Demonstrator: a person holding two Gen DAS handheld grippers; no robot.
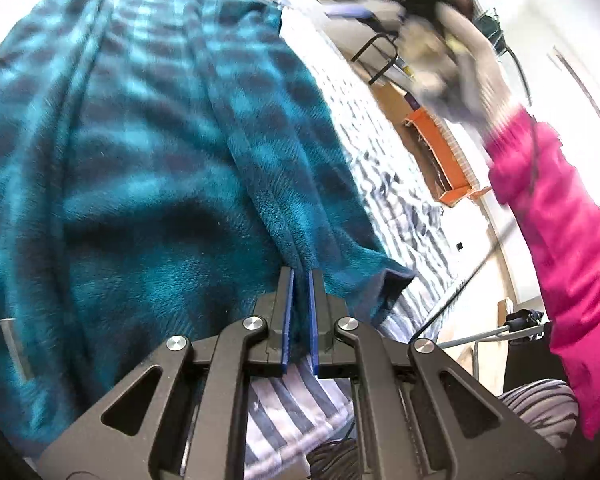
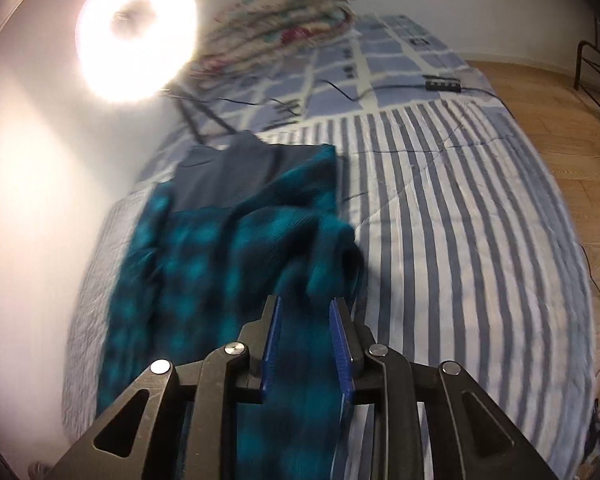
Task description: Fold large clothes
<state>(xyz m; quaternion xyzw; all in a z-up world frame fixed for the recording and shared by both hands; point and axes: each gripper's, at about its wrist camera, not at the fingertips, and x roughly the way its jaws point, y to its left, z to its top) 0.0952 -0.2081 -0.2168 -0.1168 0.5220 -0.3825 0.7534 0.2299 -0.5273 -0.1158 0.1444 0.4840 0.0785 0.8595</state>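
A large teal and dark plaid fleece garment [image 1: 140,152] fills the left wrist view and hangs in front of the camera. My left gripper [image 1: 300,276] is shut on a fold of its edge, with the blue pads pressing the fabric. In the right wrist view the same garment [image 2: 228,248] is partly lifted off a striped bed [image 2: 460,240], its grey waistband [image 2: 236,168] at the far end. My right gripper [image 2: 306,304] has its jaws partly apart, with fleece bunched between them. The view is blurred.
A person's pink sleeve [image 1: 560,240] and gloved hand are at the right of the left wrist view. A bright ring lamp [image 2: 136,36], a folded floral quilt [image 2: 284,20], cables and a black power strip [image 2: 444,85] lie at the bed's far end. Wooden floor [image 2: 572,140] is to the right.
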